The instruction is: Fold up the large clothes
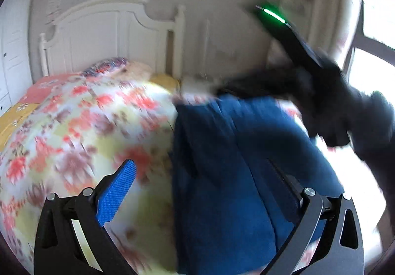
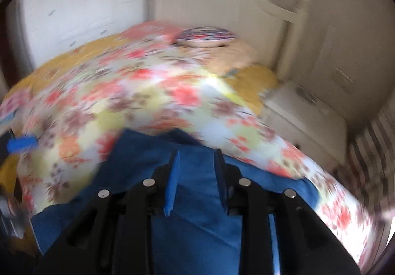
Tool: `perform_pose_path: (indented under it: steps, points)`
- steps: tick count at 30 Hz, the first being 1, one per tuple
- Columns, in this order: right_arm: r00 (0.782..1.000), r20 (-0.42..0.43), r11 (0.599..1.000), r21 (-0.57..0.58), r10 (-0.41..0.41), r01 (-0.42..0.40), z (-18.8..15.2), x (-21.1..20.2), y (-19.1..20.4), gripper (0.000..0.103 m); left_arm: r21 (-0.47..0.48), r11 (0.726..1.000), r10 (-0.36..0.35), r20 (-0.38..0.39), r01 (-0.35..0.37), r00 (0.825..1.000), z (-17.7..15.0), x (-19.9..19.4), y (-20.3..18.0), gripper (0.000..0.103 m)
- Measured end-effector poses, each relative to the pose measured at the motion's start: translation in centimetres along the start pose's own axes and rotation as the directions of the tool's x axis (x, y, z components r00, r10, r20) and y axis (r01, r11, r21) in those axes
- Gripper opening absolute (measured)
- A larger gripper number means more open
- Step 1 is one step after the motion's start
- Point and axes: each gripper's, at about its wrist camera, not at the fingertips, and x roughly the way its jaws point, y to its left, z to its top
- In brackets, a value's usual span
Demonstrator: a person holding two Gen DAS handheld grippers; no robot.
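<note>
A large blue garment (image 1: 237, 166) lies on a flowered bedspread (image 1: 81, 127); it also shows in the right wrist view (image 2: 197, 215). My left gripper (image 1: 205, 176) is open wide, its left pad (image 1: 116, 193) over the bedspread and its right finger (image 1: 291, 191) over the blue cloth. The right gripper's body, with a green light, shows in the left wrist view (image 1: 308, 48) above the garment's far end. In its own view my right gripper (image 2: 196, 156) is open, its blue pads (image 2: 172, 181) apart just above the cloth. Both views are motion-blurred.
A white headboard (image 1: 111, 33) and pillows (image 2: 207, 35) are at the far end of the bed. A white wardrobe (image 2: 81, 3) stands to the left, a white nightstand (image 2: 306, 117) to the right. A bright window (image 1: 375, 35) is at right.
</note>
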Motion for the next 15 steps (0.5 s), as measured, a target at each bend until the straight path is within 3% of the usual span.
perform_pose_path:
  steps: [3, 4, 6, 10, 12, 15]
  points:
    - [0.990, -0.137, 0.994, -0.097, 0.032, -0.046, 0.3, 4.3, 3.8, 0.023, 0.012, 1.000, -0.005, -0.067, 0.006, 0.998, -2.2, 1.1, -1.5, 0.098]
    - [0.979, -0.205, 0.988, -0.152, -0.016, -0.016, -0.2, 6.6, 5.2, 0.022, 0.003, 1.000, 0.003, -0.064, -0.003, 0.998, -2.6, 0.9, -1.7, 0.098]
    - [0.968, -0.229, 0.972, -0.230, -0.098, 0.044, -0.4, 7.7, 6.7, 0.020, -0.020, 1.000, -0.013, -0.071, 0.011, 0.997, -2.8, 0.6, -1.5, 0.098]
    - [0.983, -0.161, 0.974, -0.221, -0.091, 0.054, -0.3, 4.5, 6.5, 0.022, 0.006, 1.000, 0.007, -0.065, -0.006, 0.998, -2.7, -0.3, -1.8, 0.098]
    - [0.998, -0.063, 0.990, -0.142, -0.013, 0.004, -1.1, -0.1, 5.7, 0.035, 0.019, 1.000, 0.016, -0.072, -0.014, 0.997, -3.0, -0.4, -2.0, 0.098]
    - [0.994, 0.105, 1.000, -0.007, 0.019, -0.018, -4.3, -7.6, 3.9, 0.039, 0.019, 1.000, 0.019, -0.079, -0.018, 0.997, -3.1, -0.1, -1.9, 0.098]
